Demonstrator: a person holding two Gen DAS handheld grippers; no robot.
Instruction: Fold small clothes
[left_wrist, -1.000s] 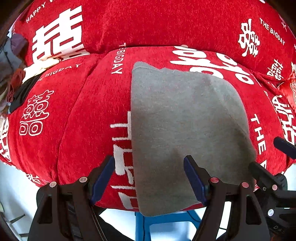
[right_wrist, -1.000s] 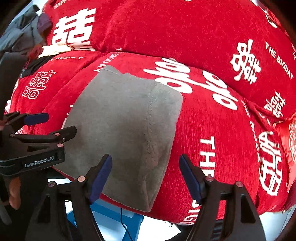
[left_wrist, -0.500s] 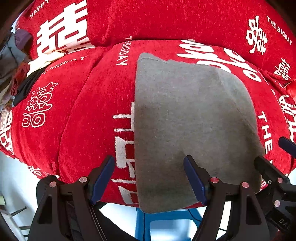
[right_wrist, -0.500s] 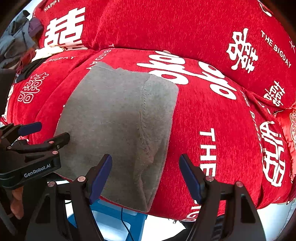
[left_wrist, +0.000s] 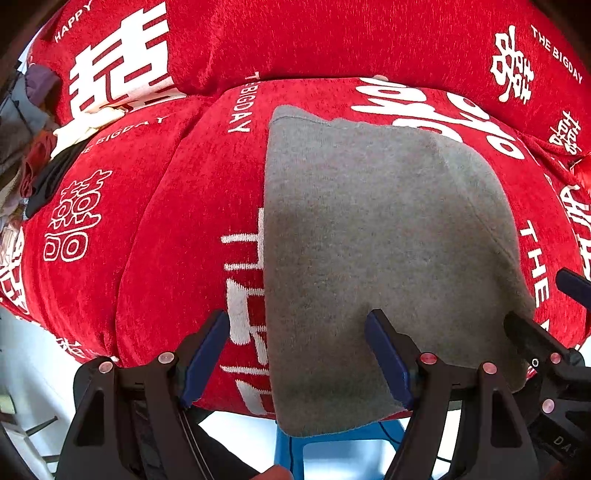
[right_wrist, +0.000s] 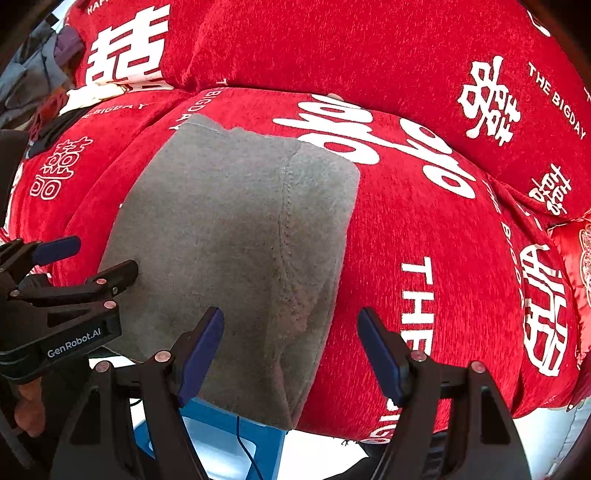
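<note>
Red printed sofa cover (left_wrist: 177, 206); blue stool (right_wrist: 236, 435); pale floor (left_wrist: 26, 369).

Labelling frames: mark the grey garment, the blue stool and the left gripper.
grey garment (left_wrist: 369, 240), left wrist view, middle of cloth.
blue stool (right_wrist: 221, 435), right wrist view, top edge.
left gripper (left_wrist: 297, 354), left wrist view, between open fingertips.
</note>
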